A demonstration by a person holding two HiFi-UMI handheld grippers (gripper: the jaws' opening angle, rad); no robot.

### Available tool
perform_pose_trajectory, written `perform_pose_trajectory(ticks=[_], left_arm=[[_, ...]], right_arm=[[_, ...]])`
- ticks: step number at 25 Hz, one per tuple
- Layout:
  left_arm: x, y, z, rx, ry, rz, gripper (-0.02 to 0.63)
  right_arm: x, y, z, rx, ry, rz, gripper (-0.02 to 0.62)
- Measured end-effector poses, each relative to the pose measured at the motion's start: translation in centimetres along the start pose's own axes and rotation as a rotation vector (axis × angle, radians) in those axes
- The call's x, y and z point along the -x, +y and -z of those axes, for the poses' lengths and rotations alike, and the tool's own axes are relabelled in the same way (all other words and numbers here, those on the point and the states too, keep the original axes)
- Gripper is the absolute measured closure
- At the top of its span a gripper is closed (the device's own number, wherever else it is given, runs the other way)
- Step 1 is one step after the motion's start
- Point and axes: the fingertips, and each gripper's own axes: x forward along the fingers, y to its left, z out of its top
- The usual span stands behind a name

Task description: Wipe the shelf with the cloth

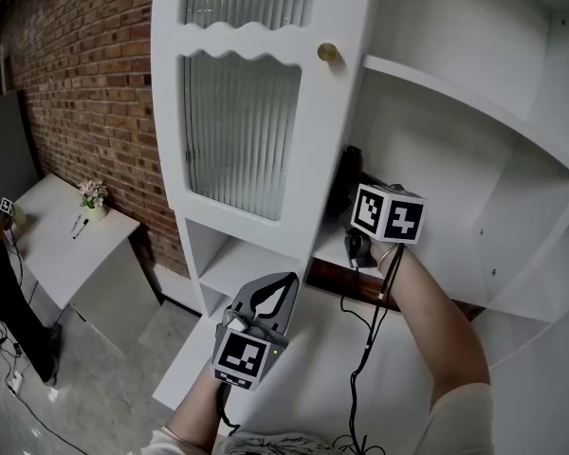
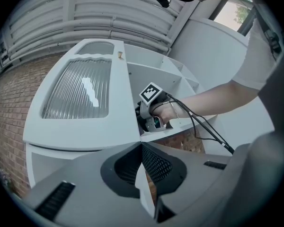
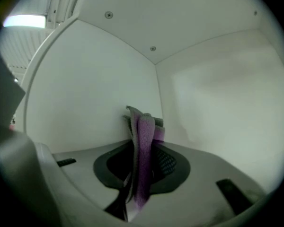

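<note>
A tall white cabinet [image 1: 436,140] with smooth painted panels fills the head view from 12 to 4 o'clock, its top and right side cut off by the frame. Behind it, at 10 o'clock, runs a rough red brick wall [image 1: 85,93]. The cabinet's door [image 1: 242,131] stands open at 12 o'clock, with a wavy-edged frame around ribbed glass and a round brass knob [image 1: 328,53] on its right edge. A flat white table [image 1: 66,254] sits at 9 o'clock with a small flower pot [image 1: 93,197] on it.

The shelf [image 1: 330,250] is a flat white board just right of centre, partly hidden by the door edge. The right gripper [image 3: 141,148] reaches into the compartment above it; in the head view only its marker cube and the hand show. Its own view shows the jaws clamped on the cloth [image 3: 146,126], a soft, folded purple and grey strip standing up between them, close to the back corner at 12 o'clock. Whether the cloth touches the shelf cannot be told.

The left gripper [image 1: 281,284], grey with black mesh pads, hangs at 6 o'clock outside the cabinet, jaw tips together and nothing between them. A thin black cable [image 1: 365,349] trails down from the right gripper.
</note>
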Motion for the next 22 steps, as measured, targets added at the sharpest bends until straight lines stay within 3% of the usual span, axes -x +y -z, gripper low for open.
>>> perform_pose_trajectory(ticks=[22], left_arm=[[5.3, -4.6, -2.2, -0.008, 0.029, -0.019, 0.591]], right_arm=[[11.0, 10.0, 1.7, 0.129, -0.025, -0.121, 0.511]])
